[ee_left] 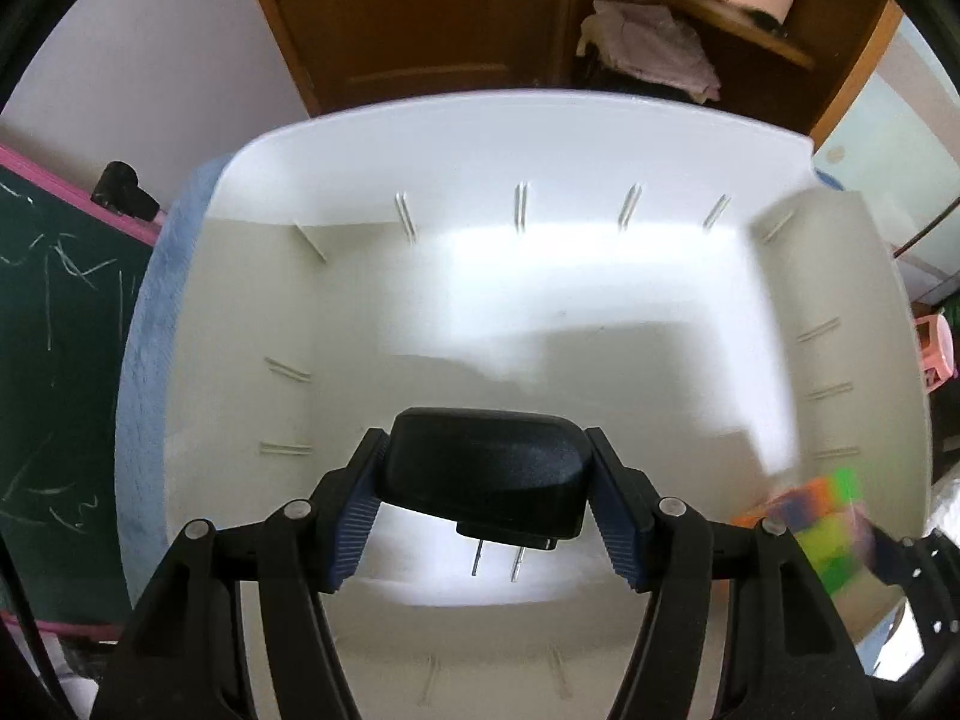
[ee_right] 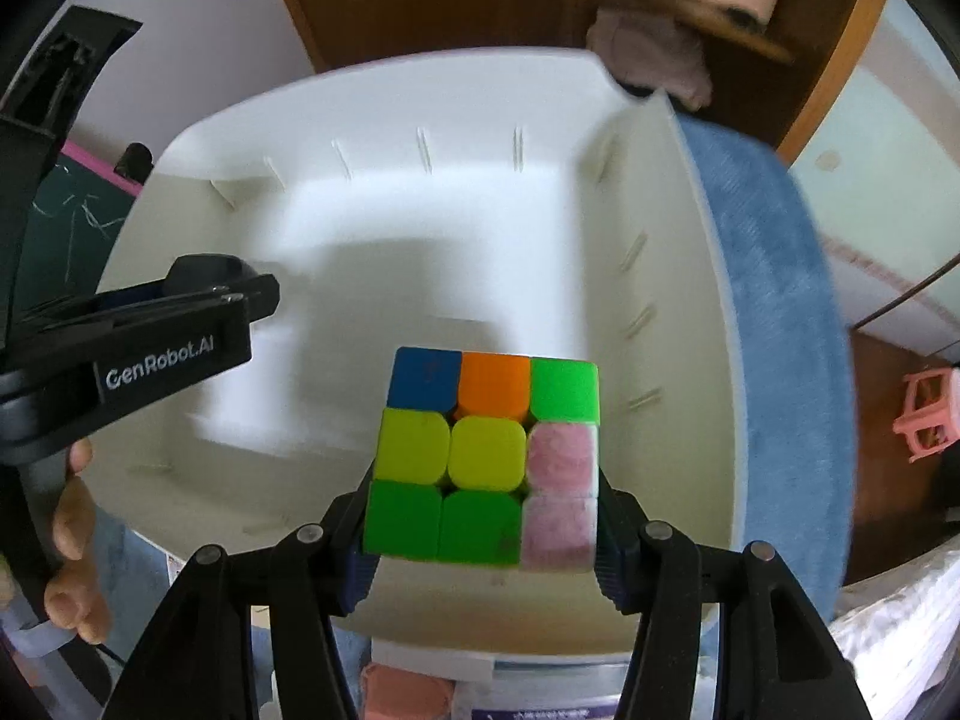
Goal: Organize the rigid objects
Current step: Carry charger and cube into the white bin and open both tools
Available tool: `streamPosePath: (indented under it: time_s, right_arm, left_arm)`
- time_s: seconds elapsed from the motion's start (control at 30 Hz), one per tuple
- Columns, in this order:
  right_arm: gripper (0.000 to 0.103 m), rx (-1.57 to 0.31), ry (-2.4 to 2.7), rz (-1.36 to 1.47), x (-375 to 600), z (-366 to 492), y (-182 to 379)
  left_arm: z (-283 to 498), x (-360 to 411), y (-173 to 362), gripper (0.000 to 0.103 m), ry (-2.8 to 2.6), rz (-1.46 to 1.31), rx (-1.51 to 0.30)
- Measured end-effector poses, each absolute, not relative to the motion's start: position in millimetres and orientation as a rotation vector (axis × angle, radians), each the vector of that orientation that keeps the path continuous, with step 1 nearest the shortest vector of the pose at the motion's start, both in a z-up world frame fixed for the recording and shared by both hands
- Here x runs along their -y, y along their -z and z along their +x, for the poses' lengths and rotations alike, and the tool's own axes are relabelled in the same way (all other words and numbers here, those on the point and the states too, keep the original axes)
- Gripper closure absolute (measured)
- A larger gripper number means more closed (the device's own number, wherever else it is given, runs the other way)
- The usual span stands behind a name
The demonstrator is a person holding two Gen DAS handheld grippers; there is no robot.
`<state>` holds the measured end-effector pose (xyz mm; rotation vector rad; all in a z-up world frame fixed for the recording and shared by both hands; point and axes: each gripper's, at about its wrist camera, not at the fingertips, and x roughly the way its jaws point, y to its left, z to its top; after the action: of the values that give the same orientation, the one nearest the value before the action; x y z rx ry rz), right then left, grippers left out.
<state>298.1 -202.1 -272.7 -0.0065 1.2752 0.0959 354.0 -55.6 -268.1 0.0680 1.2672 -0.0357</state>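
1. Hanging over the white bin [ee_left: 540, 138], the left hand-held gripper [ee_left: 483, 498] is clenched on a black plug adapter [ee_left: 486, 474], its blue ribbed pads [ee_left: 357, 531] pressed against both ends of the body.
2. The adapter's two metal prongs [ee_left: 498, 561] stick out toward the near side, above the pale floor of the bin.
3. Over on the right, the right hand-held gripper [ee_right: 483, 534] grips a puzzle cube [ee_right: 486, 459] by its left and right faces, above the bin's near right part.
4. The face toward the camera shows blue, orange and green along the far row, two yellows and a worn pinkish tile in the middle, two greens and another pinkish tile nearest.
5. From the left camera that cube [ee_left: 822, 516] shows as a blurred patch of colour at the right edge, inside the bin's right wall.
6. From the right camera the left tool reaches in from the left, the adapter [ee_right: 210, 270] at its tip, with the person's fingers [ee_right: 75, 540] wrapped round the handle below.
7. The bin has thin ribs [ee_left: 521, 207] standing along its inner walls.
8. A blue fuzzy cloth [ee_right: 780, 330] lies under and beside the bin; a green chalkboard [ee_left: 54, 390] with a pink frame sits off to the left, and a wooden cabinet [ee_left: 420, 18] stands beyond the far rim.
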Motion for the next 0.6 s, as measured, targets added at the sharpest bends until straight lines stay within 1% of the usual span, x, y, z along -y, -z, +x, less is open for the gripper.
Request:
streamPosePath:
  time_s: [0.07, 0.1, 0.13, 0.2, 0.27, 0.3, 0.4, 0.53, 0.6]
  right_arm:
    - [0.040, -1.252, -0.131, -0.036, 198.0, 297.1, 273.6]
    - [0.032, -1.245, -0.135, -0.051, 195.3, 296.1, 271.8]
    - [0.026, -1.232, -0.133, -0.066, 194.3, 294.4, 270.1]
    - [0.025, -1.214, -0.130, -0.079, 194.8, 292.7, 265.9]
    - [0.025, -1.211, -0.138, -0.087, 196.1, 290.3, 260.6]
    - [0.025, -1.208, -0.150, -0.081, 198.0, 288.1, 256.8]
    - [0.025, -1.191, -0.188, -0.034, 203.0, 276.7, 242.7]
    - [0.025, -1.126, -0.196, 0.011, 206.7, 256.4, 217.5]
    - [0.025, -1.126, -0.184, 0.010, 206.8, 249.5, 206.7]
  left_arm:
    - [353.3, 53.1, 272.8, 0.035, 0.043, 0.041, -1.287]
    - [352.5, 51.8, 272.9, 0.035, 0.044, 0.022, -1.294]
    - [351.6, 50.2, 271.3, 0.035, 0.043, 0.008, -1.299]
    - [348.5, 50.4, 261.4, 0.033, 0.036, 0.022, -1.280]
    - [341.7, 52.0, 247.1, 0.019, 0.039, 0.047, -1.243]
    - [337.4, 53.3, 238.6, 0.017, 0.034, 0.068, -1.220]
    - [324.0, 53.8, 215.4, 0.017, 0.009, 0.108, -1.165]
    - [302.2, 45.1, 185.9, 0.017, 0.023, 0.081, -1.121]
    - [287.1, 43.3, 167.5, 0.017, 0.034, 0.079, -1.089]
